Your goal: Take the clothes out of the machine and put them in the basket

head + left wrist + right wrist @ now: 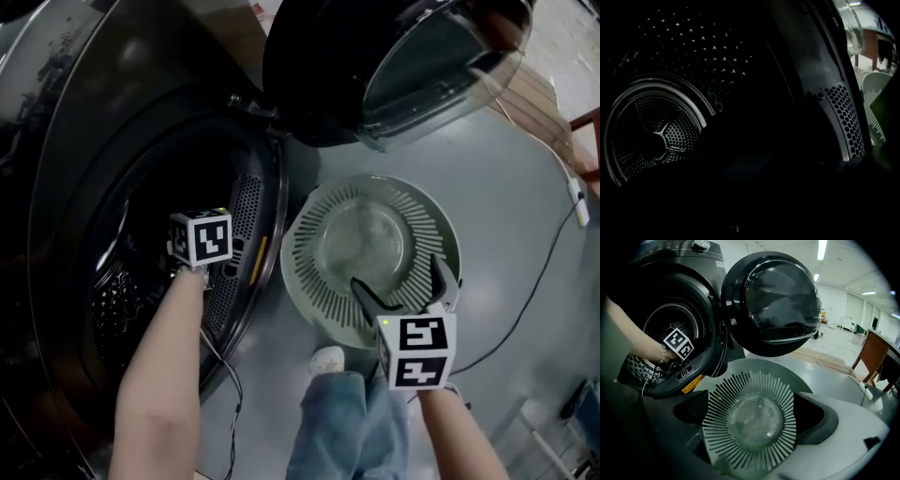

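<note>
Got the left gripper (202, 239) stuffed into the machine (84, 141) drum (656, 136), too dark to make out its jaws. Right gripper (395, 269) above the basket (292, 253), spread wide, gripping nothing.

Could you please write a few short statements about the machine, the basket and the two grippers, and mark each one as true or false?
1. The door of the machine is open. True.
2. The basket stands on the floor beside the machine. True.
3. The basket is full of clothes. False: it is empty.
4. The left gripper reaches into the machine's opening. True.
5. The right gripper holds a shirt. False: its fingers stand apart above the basket, with nothing between them.
</note>
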`<control>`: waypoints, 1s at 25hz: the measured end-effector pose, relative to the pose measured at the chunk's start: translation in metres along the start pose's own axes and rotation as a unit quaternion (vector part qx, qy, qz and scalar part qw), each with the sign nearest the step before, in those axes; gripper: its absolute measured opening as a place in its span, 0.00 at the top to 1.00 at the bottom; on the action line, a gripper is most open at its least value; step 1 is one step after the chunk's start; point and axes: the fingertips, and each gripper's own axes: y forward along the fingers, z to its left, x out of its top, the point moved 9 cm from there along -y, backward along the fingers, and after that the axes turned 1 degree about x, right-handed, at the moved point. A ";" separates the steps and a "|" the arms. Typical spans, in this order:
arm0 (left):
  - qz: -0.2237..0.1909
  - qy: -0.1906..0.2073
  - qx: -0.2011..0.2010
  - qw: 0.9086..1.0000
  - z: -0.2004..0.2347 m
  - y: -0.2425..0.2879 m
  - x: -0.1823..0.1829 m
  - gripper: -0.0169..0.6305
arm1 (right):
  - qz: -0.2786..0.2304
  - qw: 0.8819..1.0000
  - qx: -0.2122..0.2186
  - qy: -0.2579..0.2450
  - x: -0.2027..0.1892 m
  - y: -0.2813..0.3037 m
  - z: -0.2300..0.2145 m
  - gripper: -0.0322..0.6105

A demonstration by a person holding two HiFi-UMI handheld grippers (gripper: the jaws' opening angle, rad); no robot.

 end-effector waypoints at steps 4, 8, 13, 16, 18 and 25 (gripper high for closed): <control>0.013 -0.002 -0.044 0.999 -0.006 0.016 0.001 0.25 | 0.003 1.000 -0.002 -0.003 0.000 0.009 0.001 0.07; 0.078 0.061 0.023 0.995 0.000 0.025 -0.005 0.29 | 0.005 1.000 -0.012 -0.006 0.005 0.019 0.003 0.07; 0.125 0.120 0.028 0.984 -0.004 0.030 -0.009 0.56 | 0.020 0.999 -0.023 -0.012 0.007 0.036 0.009 0.07; 0.103 0.148 0.048 0.982 -0.004 0.028 -0.001 0.95 | 0.031 0.999 -0.017 -0.020 0.012 0.045 0.018 0.07; 0.096 0.145 0.051 0.984 -0.006 0.024 0.000 0.95 | 0.035 0.999 -0.010 -0.027 0.016 0.047 0.025 0.07; 0.059 0.120 0.091 0.987 -0.009 -0.008 -0.005 0.95 | 0.050 0.997 0.013 -0.061 0.014 0.029 0.045 0.07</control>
